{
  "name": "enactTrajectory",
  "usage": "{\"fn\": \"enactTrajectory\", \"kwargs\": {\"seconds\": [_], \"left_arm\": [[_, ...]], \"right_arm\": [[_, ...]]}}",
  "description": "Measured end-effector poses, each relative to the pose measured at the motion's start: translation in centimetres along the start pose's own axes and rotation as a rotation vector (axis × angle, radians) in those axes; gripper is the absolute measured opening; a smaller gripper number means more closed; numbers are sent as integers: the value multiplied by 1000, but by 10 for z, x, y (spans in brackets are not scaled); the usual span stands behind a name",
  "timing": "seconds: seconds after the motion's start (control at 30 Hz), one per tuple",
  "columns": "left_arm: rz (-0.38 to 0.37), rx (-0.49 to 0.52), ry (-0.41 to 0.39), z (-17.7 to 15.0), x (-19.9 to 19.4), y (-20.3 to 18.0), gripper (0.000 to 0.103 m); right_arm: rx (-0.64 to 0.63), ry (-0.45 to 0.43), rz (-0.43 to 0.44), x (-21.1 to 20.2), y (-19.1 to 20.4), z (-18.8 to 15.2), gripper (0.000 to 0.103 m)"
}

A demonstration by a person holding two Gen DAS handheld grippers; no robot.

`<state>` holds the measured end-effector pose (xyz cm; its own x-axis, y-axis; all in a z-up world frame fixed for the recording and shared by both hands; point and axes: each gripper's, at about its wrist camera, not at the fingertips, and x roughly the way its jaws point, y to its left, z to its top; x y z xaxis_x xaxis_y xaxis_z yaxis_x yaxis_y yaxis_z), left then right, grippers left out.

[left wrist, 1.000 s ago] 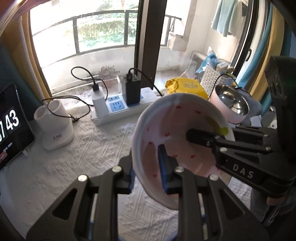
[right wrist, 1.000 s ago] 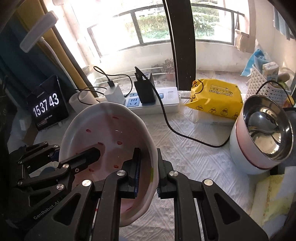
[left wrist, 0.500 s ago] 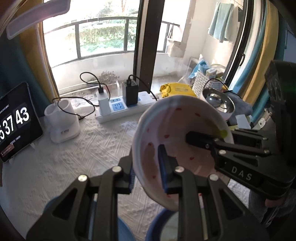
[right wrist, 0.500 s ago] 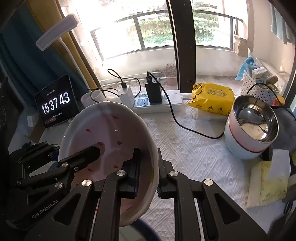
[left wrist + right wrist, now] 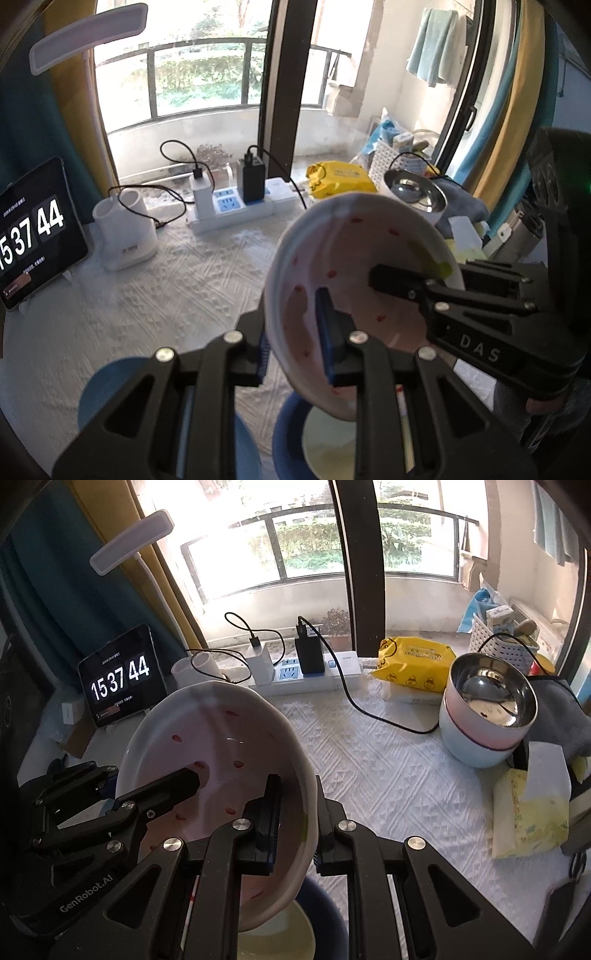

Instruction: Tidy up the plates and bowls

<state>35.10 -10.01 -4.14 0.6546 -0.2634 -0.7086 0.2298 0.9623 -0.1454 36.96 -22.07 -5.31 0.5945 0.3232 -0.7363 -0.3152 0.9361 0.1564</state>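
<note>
A white dish with red spots (image 5: 354, 266) (image 5: 221, 746) hangs in the air between both grippers, tilted. My left gripper (image 5: 295, 332) is shut on its left rim. My right gripper (image 5: 295, 823) is shut on its right rim; that gripper also shows in the left wrist view (image 5: 391, 277). Under the dish stands a blue bowl with a pale yellow inside (image 5: 325, 443) (image 5: 284, 938). Another blue dish (image 5: 110, 384) lies at the lower left of the left wrist view.
A steel-lined pink and white bowl (image 5: 487, 712) stands at the right. A power strip with chargers (image 5: 306, 672), a yellow wipes pack (image 5: 413, 661), a clock tablet (image 5: 122, 683), a white cup holder (image 5: 123, 229) and yellow sponges (image 5: 532, 812) ring the white cloth.
Both grippers have risen and pulled back with the spotted dish between them. The blue bowls have come into view below it.
</note>
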Motion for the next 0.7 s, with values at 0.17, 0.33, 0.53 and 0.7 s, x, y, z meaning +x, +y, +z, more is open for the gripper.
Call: {"fn": "enactTrajectory", "kwargs": {"seconds": [0.17,0.33,0.53,0.7], "left_arm": [[-8,6,-1,-8,-6,-5,22],[-17,8,3,-17,-10,-9,22],[-24,4,13,-26,-12,-11,22],[-27,4,24,-35,-12,-13,22]], "right_arm": [[1,-3,-3,-7,2,-9,16],[5,-1,-6,-12,2,-18,16],[11,9,-9,-15,3,-30,16],[22,23,-5,-14,3,-41,16]]}}
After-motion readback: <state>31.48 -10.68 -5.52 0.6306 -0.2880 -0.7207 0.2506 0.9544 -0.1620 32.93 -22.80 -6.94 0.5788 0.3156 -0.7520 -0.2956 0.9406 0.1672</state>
